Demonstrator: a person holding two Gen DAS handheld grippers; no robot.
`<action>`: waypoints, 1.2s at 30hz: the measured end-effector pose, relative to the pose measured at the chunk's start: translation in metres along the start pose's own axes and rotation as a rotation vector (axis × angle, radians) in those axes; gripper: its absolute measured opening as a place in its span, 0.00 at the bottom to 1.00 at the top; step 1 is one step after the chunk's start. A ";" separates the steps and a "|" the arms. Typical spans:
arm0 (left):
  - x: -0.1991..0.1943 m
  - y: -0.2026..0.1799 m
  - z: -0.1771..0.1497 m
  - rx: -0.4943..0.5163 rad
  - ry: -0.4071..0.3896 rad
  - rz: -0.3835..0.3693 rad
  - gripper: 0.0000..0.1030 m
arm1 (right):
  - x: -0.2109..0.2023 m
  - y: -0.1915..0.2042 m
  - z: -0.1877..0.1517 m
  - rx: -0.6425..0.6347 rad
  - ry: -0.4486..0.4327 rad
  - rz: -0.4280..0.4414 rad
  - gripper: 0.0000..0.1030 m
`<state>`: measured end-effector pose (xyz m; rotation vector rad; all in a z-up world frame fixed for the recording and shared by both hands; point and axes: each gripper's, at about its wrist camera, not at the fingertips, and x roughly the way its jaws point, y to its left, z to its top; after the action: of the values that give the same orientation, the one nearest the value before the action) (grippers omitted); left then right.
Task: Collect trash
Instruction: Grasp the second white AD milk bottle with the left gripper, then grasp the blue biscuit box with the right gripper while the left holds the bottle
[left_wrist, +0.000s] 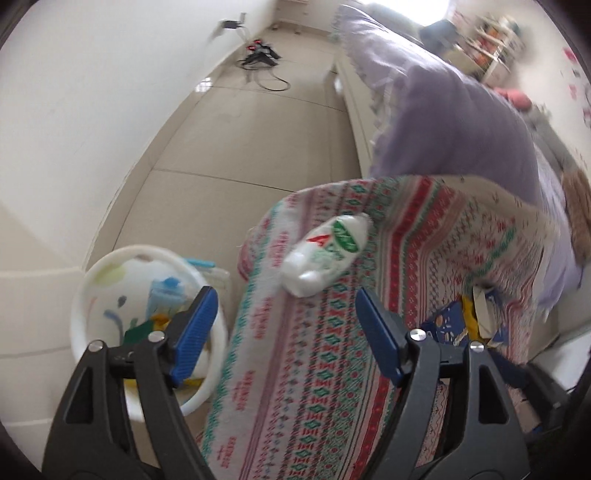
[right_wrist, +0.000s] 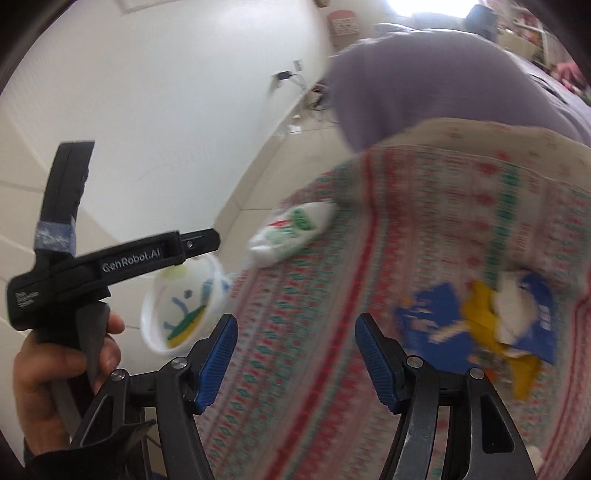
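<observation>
A white plastic bottle with a green and red label lies on a patterned blanket near its left edge; it also shows in the right wrist view. My left gripper is open and empty, just short of the bottle. A blue and yellow wrapper lies on the blanket to the right; the left wrist view shows it too. My right gripper is open and empty above the blanket, left of the wrapper. A white bin on the floor holds several scraps.
The bin also shows in the right wrist view, below the left gripper's body held in a hand. A purple quilt covers the bed behind. Cables lie on the tiled floor by the white wall.
</observation>
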<state>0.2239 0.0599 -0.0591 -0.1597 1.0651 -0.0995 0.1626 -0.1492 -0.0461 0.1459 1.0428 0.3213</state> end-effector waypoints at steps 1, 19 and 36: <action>0.005 -0.009 0.002 0.028 0.002 0.004 0.75 | -0.009 -0.015 0.000 0.030 -0.004 -0.014 0.66; 0.099 -0.060 0.014 0.234 0.083 0.110 0.55 | -0.068 -0.203 -0.019 0.414 -0.070 -0.145 0.68; 0.077 -0.065 0.006 0.117 0.120 -0.052 0.22 | -0.030 -0.203 -0.017 0.402 -0.007 -0.189 0.68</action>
<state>0.2661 -0.0159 -0.1109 -0.0766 1.1718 -0.2203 0.1723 -0.3512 -0.0846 0.4059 1.0964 -0.0631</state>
